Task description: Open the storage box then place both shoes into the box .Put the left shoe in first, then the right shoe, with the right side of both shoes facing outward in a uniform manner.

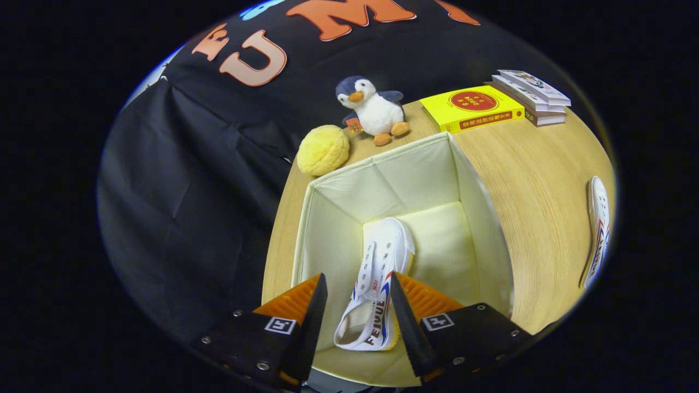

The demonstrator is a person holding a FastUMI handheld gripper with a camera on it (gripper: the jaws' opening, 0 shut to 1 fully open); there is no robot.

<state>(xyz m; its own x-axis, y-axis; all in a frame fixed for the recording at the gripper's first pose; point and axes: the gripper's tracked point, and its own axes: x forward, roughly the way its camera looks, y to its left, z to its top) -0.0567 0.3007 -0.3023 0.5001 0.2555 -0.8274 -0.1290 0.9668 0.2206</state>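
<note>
Wooden table [535, 180] bears an open storage box [480, 180]; gripper [357, 311] fingers spread around a shoe [377, 289] inside.

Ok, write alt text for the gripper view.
The gripper hangs open over a cream storage box, a white sneaker lying inside between its fingers. A second sneaker lies on the wooden table, beyond the box a plush penguin, yellow ball and books.
</note>
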